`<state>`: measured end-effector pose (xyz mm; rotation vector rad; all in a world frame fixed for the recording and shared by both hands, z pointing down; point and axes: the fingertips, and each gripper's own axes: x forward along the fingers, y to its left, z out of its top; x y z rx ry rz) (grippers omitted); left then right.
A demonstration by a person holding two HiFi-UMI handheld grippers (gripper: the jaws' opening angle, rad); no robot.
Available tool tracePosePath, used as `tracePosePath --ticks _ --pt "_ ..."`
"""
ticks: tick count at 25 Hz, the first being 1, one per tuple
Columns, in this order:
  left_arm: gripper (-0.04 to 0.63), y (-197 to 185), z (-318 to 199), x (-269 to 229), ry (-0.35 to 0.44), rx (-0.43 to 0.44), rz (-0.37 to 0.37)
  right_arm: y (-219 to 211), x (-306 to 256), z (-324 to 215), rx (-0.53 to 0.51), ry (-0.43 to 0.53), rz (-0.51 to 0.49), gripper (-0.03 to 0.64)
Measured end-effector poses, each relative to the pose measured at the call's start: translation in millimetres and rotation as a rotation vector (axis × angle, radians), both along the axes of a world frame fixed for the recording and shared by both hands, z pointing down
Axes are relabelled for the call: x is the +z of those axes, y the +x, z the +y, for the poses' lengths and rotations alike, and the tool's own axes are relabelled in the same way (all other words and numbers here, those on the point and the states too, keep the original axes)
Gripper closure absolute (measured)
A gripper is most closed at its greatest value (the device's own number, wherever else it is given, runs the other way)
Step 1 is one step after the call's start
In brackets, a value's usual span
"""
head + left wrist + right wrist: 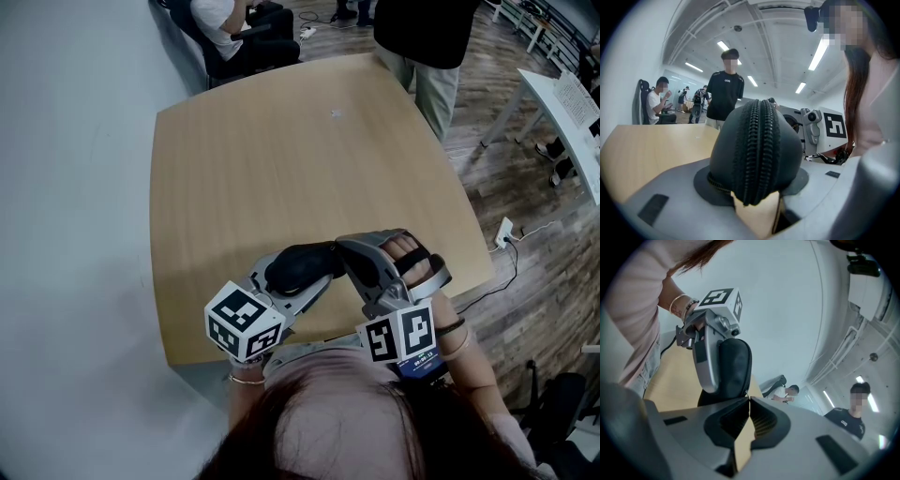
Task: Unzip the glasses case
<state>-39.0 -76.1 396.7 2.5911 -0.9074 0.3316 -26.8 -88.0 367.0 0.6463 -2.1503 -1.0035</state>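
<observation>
The black glasses case (300, 267) is held just above the near edge of the wooden table (281, 150). My left gripper (298, 281) is shut on it from the left. In the left gripper view the case (757, 150) stands between the jaws with its closed zipper (757, 140) running up the middle. My right gripper (345, 251) comes in from the right to the case's far end. In the right gripper view its tips (749, 400) are pinched together right at the lower edge of the case (733, 366), seemingly on the thin zipper pull, which is mostly hidden.
A person in a dark top (422, 37) stands at the table's far side and another person (234, 28) sits at the far left. A cable and plug strip (506, 234) lie on the floor to the right. A white desk (562, 112) stands at the right.
</observation>
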Motion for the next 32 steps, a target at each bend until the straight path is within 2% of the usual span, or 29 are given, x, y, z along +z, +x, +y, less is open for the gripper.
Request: tracePosePath --ticks 32 --pt "0.385 7 3 21 -0.057 0.03 -0.086 -12 -2 9 -0.044 -0.011 -0.015 0.6"
